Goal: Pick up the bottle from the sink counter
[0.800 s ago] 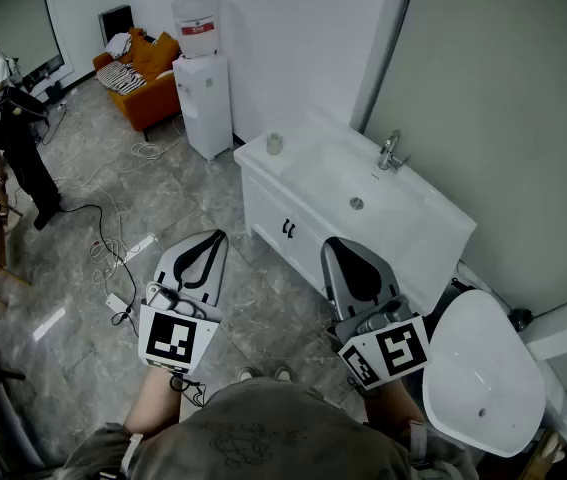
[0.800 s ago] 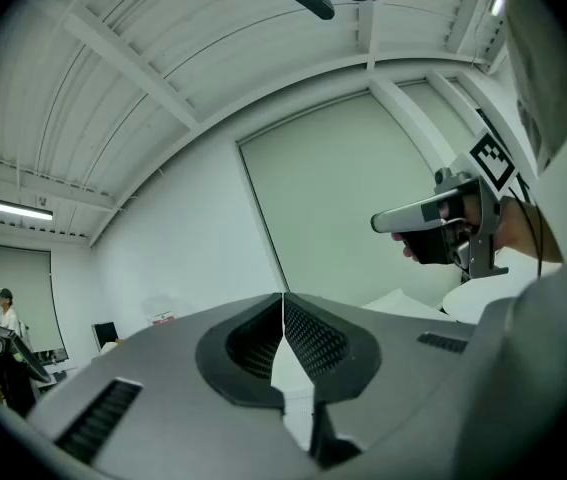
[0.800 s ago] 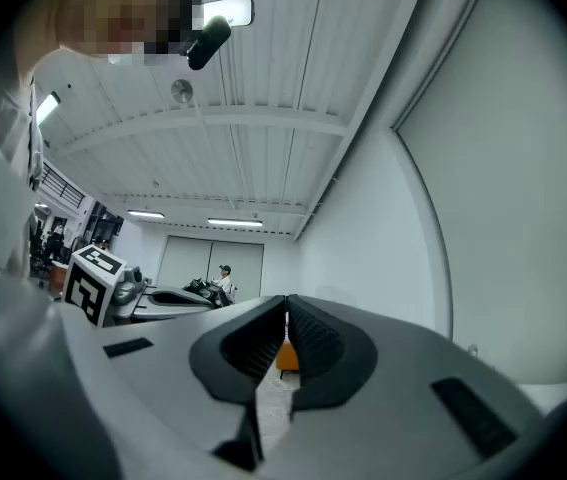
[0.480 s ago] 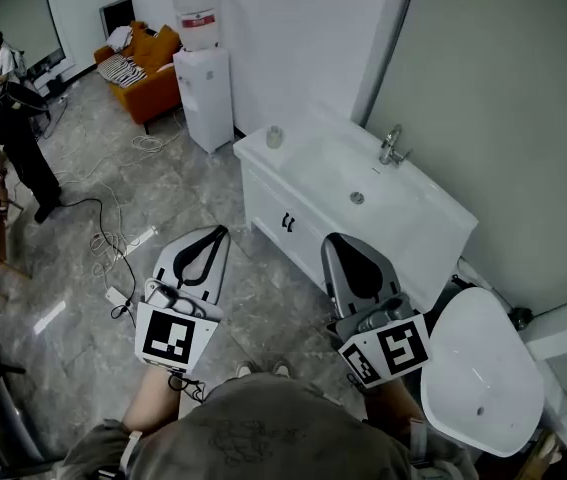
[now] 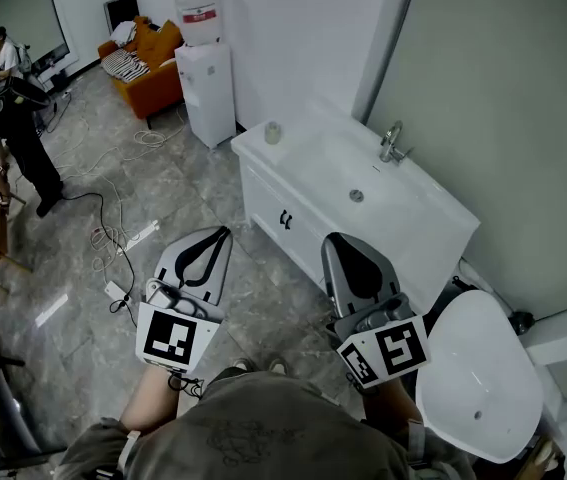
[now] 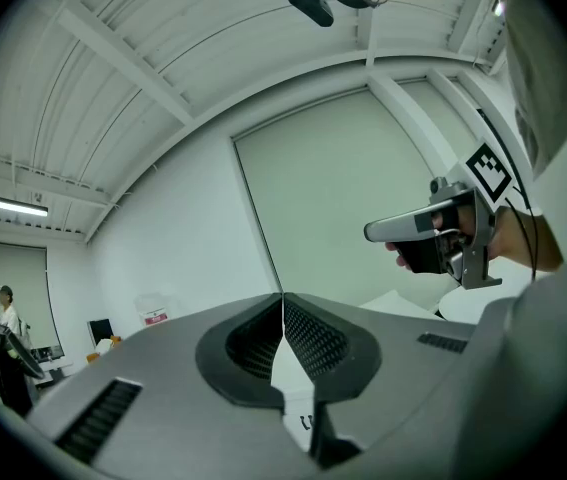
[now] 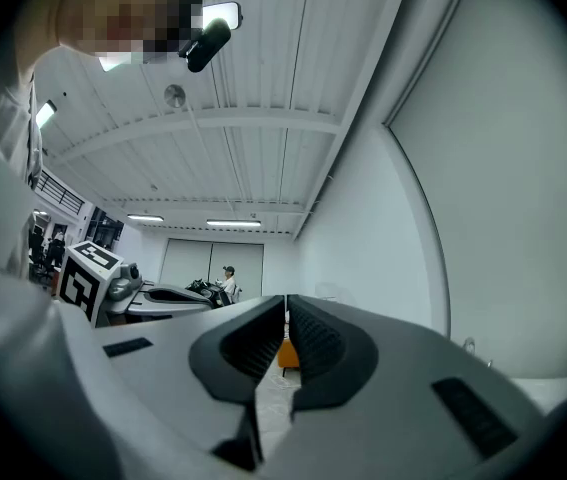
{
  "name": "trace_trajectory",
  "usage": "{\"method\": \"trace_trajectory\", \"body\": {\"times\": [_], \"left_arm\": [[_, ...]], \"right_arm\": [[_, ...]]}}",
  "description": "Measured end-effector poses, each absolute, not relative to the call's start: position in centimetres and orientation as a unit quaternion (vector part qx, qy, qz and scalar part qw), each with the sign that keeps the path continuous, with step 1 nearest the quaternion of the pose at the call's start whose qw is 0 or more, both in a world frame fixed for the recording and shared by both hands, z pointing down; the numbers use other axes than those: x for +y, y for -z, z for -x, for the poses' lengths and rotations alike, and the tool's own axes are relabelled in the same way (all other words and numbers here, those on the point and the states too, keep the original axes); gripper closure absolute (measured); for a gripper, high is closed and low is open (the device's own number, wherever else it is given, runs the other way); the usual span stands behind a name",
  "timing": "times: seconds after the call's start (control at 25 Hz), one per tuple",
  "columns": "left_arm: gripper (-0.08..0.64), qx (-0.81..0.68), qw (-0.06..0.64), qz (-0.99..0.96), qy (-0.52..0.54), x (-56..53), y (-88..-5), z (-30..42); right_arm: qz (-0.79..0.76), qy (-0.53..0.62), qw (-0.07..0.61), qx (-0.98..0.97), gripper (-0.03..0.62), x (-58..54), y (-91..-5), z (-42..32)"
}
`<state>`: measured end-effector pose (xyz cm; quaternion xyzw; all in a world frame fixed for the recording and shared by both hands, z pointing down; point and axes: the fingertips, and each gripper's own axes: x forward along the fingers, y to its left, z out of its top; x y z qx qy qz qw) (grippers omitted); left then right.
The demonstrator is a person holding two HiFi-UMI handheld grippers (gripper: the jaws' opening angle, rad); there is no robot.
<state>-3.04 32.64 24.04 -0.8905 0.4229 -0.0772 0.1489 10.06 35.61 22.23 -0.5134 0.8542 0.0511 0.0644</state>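
Approach step, nothing grabbed yet. Holding left gripper [image 5: 221,234] & right gripper [image 5: 338,243] pressed together, empty, well short of counter [image 5: 421,210]. Spotting bottle [image 5: 273,133] on counter's far-left corner. Next: step in, spread jaws, reach

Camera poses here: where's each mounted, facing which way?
Head view: on the head, steeply down at sink counter, bottle, floor; shows left gripper, right gripper, forearms, shirt.
Left gripper view: on left gripper, level along shut jaws toward the wall; right gripper at right.
Right gripper view: on right gripper, slightly upward along shut jaws into the room; left gripper at left.
Shared: each gripper view catches the other gripper; head view has both.
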Motion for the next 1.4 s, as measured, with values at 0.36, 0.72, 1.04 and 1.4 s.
{"method": "trace_trajectory", "body": {"times": [0.36,0.72,1.04,1.4], "left_arm": [[0.543,0.432,0.140,0.887,0.083,32.8,-26.0,1.2],[0.543,0.440,0.152,0.882,0.076,31.5,-26.4,0.5],[0.543,0.449,0.153,0.878,0.065,28.7,-27.7,1.4],[0.543,0.462,0.111,0.878,0.056,24.2,-29.1,4.5]], "right_arm": [[0.502,-0.039,0.056,0.862,0.558,35.5,-24.4,-11.6],[0.489,-0.054,0.061,0.868,0.558,33.7,-24.6,-11.9],[0.470,-0.055,0.056,0.879,0.558,30.8,-26.1,-10.2],[0.463,-0.043,0.038,0.884,0.558,25.8,-27.3,-7.8]]}}
